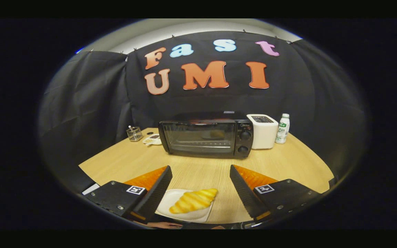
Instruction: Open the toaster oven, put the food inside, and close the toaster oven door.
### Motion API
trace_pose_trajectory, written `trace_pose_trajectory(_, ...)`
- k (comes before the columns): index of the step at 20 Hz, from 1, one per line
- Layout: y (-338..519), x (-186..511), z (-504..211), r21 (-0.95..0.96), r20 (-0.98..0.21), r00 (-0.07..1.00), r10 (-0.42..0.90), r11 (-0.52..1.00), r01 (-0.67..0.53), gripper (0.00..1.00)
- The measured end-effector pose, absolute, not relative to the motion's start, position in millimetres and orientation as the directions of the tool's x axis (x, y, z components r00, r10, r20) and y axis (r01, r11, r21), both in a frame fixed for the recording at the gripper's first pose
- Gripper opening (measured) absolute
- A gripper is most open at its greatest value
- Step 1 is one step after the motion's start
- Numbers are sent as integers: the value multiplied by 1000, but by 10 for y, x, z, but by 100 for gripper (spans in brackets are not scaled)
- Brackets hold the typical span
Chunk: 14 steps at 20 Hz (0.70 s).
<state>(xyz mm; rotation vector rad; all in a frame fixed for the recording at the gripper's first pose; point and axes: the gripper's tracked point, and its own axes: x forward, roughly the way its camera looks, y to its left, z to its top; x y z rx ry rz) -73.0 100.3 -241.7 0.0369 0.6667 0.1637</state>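
Gripper view: gripper (200, 186) fingers spread wide, holding nothing; croissant (193, 200) on white plate (171, 199) lies between them at the table's (198, 170) near edge, likely light and crushable, best pinched gently across its middle; toaster oven (206, 135) shut near the far edge

A light wooden table (298, 162) with a rounded edge stands before draped black cloth walls (81, 96), above which a pale, brightly lit ceiling strip (198, 27) shows.
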Motion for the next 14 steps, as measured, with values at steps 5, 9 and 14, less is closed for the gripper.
trace_pose_trajectory(5,1212,-1152,-2898,130,-736,656,166,986,-104,100)
trace_pose_trajectory(9,1169,-1225,-3082,100,-764,632,127,992,-79,99)
trace_pose_trajectory(14,1078,-981,-2917,113,-738,665,113,993,-43,99)
